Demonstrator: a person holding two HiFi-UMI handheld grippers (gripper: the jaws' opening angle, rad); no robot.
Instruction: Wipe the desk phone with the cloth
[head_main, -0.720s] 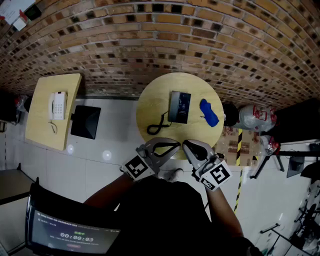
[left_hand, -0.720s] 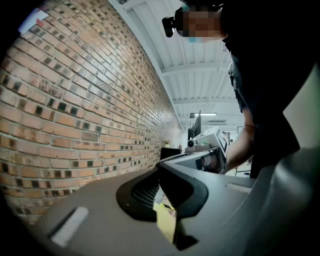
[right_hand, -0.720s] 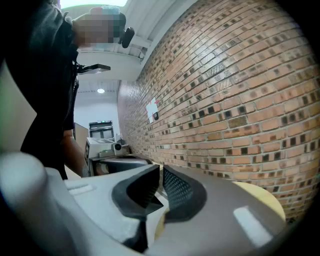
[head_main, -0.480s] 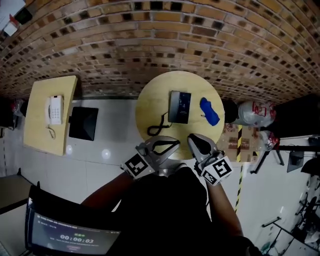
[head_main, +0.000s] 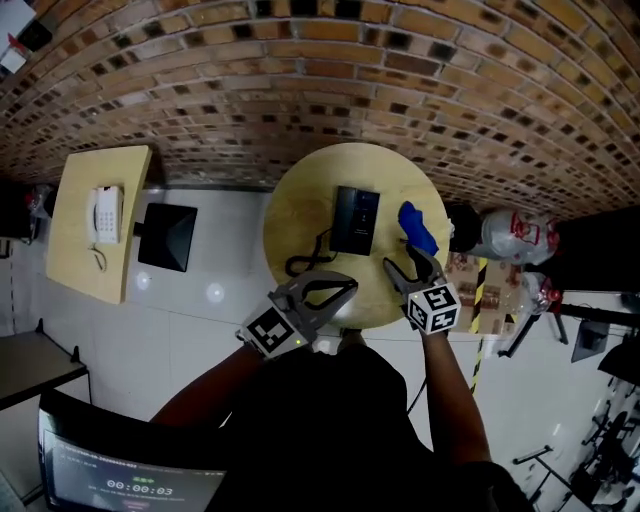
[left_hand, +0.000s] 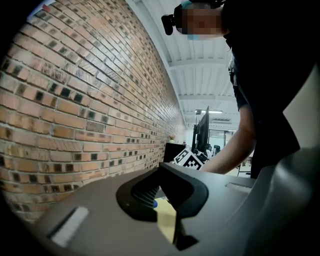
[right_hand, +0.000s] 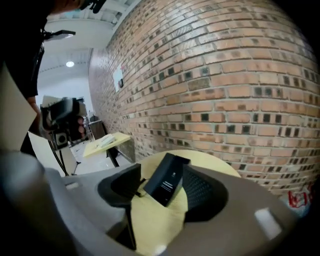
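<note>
Cloth grab not started. The cloth lies loose on the round table, apart from the phone and at its 3 o'clock.

Key geometry, head view:
- Right gripper is over the table's near right part. The cloth is near it at 12 o'clock, a touch toward 1, with nothing in between.
- Cloth long axis runs about 11 to 5, so the near end points at the right fingers.
- Right fingers are spread wide with nothing held. The right gripper view looks past them at the phone, not the cloth, so the heading is off to the left. My read: it needs to swing toward 1 before closing.
- Left gripper is at the table's 6 o'clock edge. Its fingers look closed at the tips and hold nothing. From there the cloth is at 1 to 2 o'clock and well apart, with the phone cord and the phone nearer to it.
- Phone long axis is roughly 12 to 6, and it sits mid-table.

Right hand is clearly nearer, so it should take the cloth. Left is better placed to steady the phone.
</note>
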